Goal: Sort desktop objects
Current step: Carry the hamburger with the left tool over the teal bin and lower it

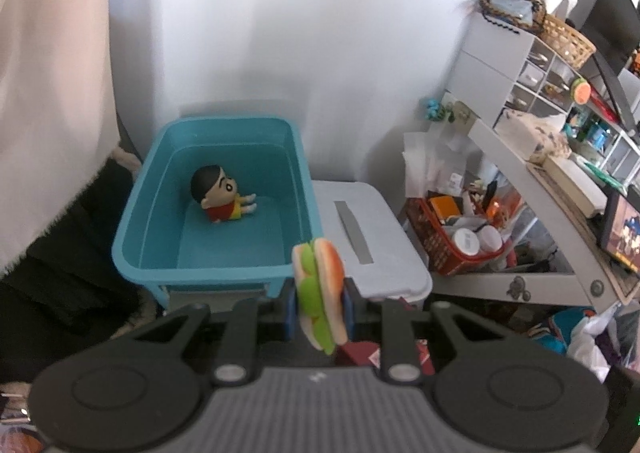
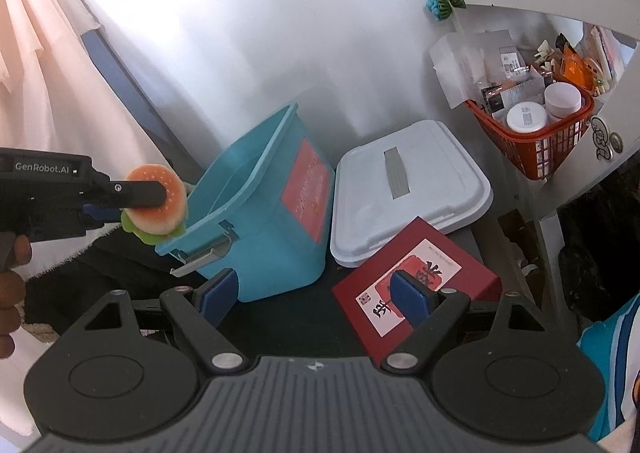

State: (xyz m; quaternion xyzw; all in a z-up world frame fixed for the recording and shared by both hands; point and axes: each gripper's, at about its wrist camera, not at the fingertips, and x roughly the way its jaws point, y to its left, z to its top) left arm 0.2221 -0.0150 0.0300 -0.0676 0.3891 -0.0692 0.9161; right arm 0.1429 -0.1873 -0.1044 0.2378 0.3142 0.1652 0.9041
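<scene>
My left gripper point(image 1: 319, 307) is shut on a toy burger point(image 1: 320, 293) with orange bun and green lettuce, held on edge just in front of the teal bin's point(image 1: 136, 213) near rim. A cartoon boy figure point(image 1: 222, 193) lies inside that bin. In the right wrist view the left gripper point(image 2: 160, 197) holds the toy burger point(image 2: 158, 209) beside the teal bin's point(image 2: 264, 221) upper left rim. My right gripper point(image 2: 316, 299) stands open, with nothing between its blue pads point(image 2: 218, 295). Under its right finger lies a red box point(image 2: 448, 273) with a white label.
A white lidded container point(image 1: 372, 237) point(image 2: 408, 193) sits right of the bin. An orange basket point(image 2: 536, 133) of jars and packets stands under a grey shelf point(image 1: 532, 193). A curtain point(image 1: 52, 73) hangs at left, dark fabric point(image 1: 60, 273) below it. A hand point(image 2: 10, 285) grips the left tool.
</scene>
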